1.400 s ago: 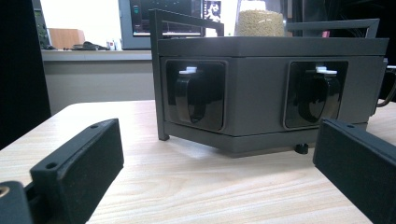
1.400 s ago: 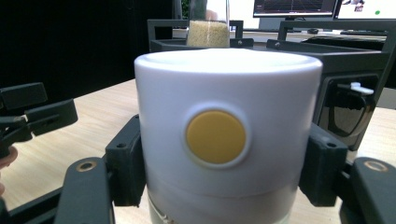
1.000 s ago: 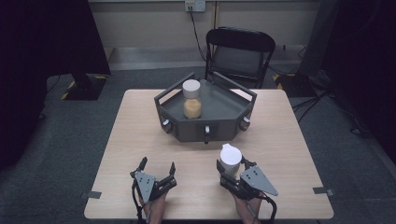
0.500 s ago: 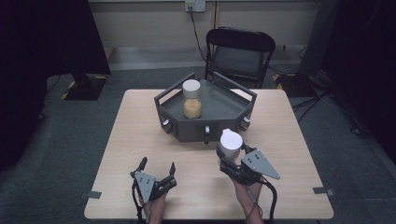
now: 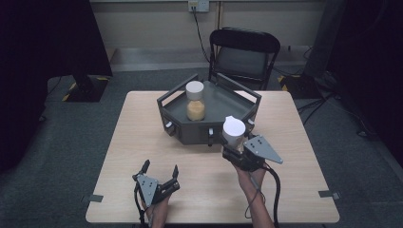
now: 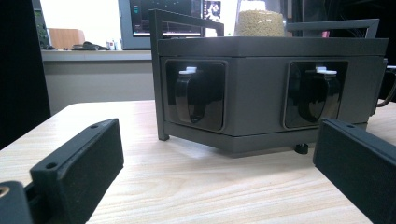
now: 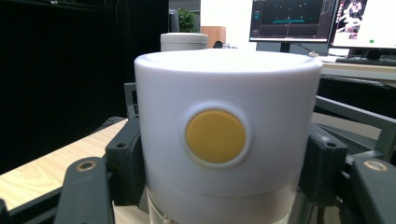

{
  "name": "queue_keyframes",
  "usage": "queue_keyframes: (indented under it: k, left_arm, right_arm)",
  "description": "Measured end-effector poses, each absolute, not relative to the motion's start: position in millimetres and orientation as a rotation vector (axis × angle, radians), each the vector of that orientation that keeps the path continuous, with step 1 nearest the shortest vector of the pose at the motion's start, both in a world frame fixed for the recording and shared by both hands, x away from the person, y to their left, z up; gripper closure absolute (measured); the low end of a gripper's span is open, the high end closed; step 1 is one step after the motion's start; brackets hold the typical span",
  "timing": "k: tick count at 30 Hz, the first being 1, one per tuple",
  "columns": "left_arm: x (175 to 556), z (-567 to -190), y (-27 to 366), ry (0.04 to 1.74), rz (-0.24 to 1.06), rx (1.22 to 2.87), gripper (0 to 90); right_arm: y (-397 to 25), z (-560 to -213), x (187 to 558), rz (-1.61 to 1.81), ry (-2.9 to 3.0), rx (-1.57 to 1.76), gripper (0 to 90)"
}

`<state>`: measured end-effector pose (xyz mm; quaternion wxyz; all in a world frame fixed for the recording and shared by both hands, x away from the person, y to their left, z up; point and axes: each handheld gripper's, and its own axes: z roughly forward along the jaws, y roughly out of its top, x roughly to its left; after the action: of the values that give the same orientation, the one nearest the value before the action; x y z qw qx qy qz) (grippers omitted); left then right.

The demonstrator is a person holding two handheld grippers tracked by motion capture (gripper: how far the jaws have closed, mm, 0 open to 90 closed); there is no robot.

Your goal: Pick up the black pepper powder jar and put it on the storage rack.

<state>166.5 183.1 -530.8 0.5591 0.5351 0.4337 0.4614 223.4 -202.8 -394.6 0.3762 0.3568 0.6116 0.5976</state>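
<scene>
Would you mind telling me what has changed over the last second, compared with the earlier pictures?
The right claw, shut on the white-lidded container, has carried it forward across the table to the near edge of the dark grey tray. Nothing was picked up or let go. The left claw stayed open near the table's front edge, and the grain-filled jar stayed in the tray.

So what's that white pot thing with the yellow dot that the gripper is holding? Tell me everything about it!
It is a jar with a white lid, round and smooth like plastic, and a yellow button sits on the lid's side. Below the lid the body looks clear. The right gripper clamps it upright, one black jaw on each side, just in front of the grey tray on the table. What is inside cannot be seen.
</scene>
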Motion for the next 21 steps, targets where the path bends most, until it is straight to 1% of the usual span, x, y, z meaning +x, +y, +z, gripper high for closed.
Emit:
queue_keyframes:
  k: [14,21]
  left_arm:
    - [166,-531,183,1.023,1.088,1.262,1.1]
    - [166,-531,183,1.024,1.088,1.261,1.1]
  right_arm:
    - [-200,-369,254,1.522,1.554,0.925,30.4]
    - [-183,-369,267,1.494,1.528,0.915,30.4]
